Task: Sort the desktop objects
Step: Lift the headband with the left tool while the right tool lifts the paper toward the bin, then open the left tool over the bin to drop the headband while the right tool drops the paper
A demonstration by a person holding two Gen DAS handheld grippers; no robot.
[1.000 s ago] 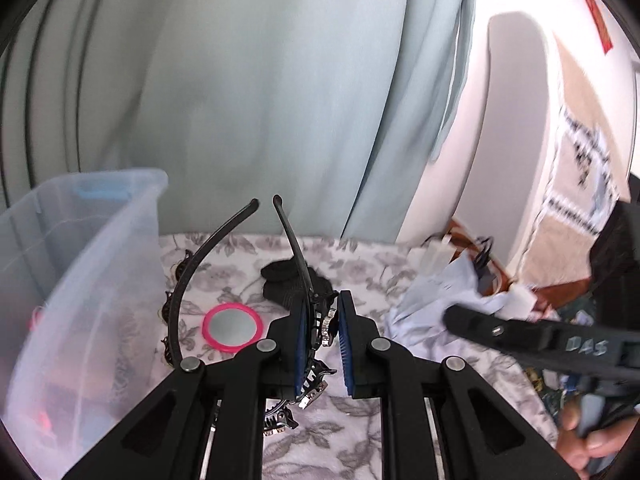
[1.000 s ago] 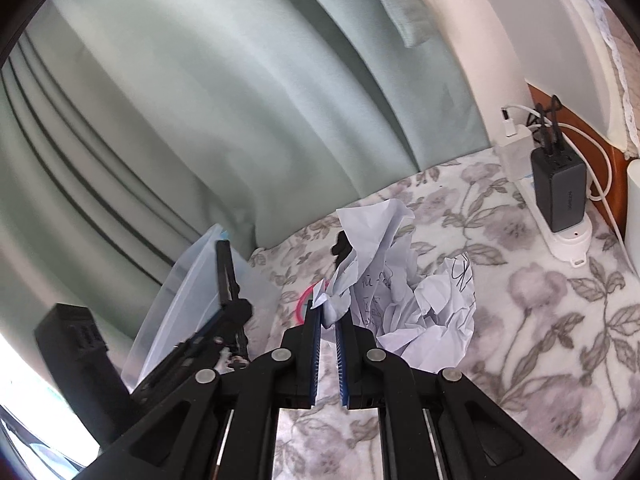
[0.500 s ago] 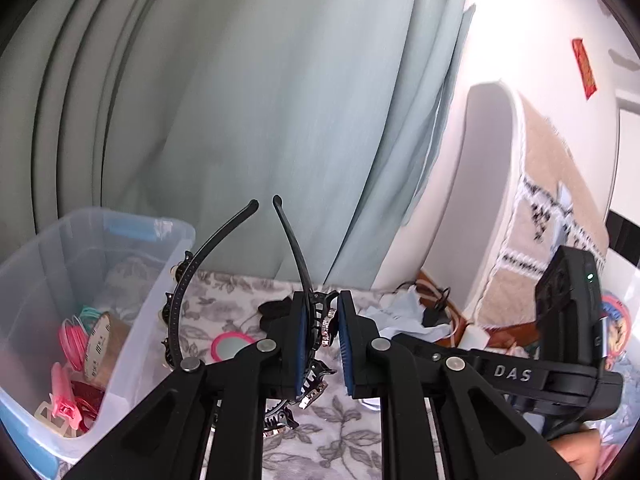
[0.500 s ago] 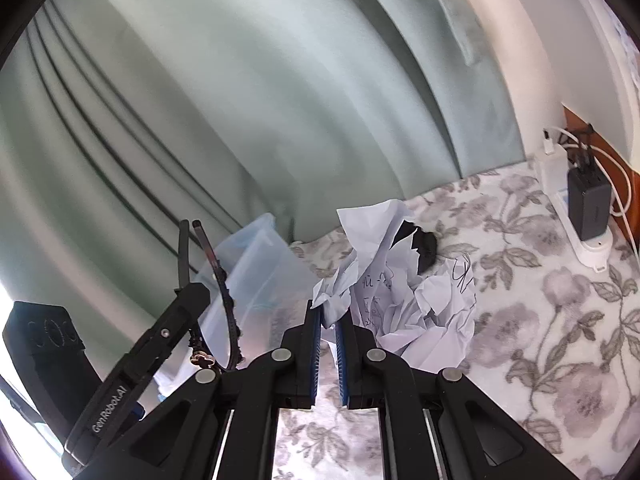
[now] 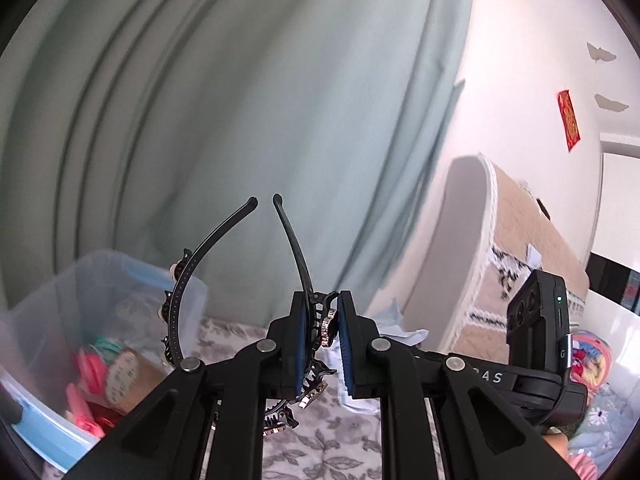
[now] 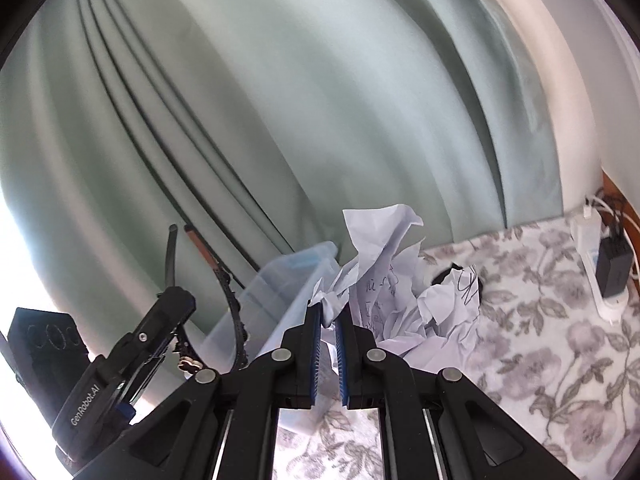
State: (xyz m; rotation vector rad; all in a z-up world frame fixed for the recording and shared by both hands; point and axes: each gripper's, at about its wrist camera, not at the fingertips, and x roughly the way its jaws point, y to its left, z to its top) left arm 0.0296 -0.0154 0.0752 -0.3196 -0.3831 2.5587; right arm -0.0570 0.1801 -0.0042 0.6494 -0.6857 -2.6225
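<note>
While the clear storage bin (image 5: 52,320) already holds clips and tape, the left tongs (image 5: 323,344) grip a black headband (image 5: 298,256) beside it and the right tongs (image 6: 328,340) pinch crumpled paper (image 6: 404,280) (both unsorted, above the floral worktop (image 6: 540,360)).

Black headband (image 5: 298,252); grey-flowered cloth (image 6: 540,340)

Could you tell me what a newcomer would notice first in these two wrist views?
Probably the black headband, arching up from the left gripper, which is shut on it above the clear storage bin at lower left. Next, the crumpled paper pinched in the right gripper over the floral tablecloth.
</note>
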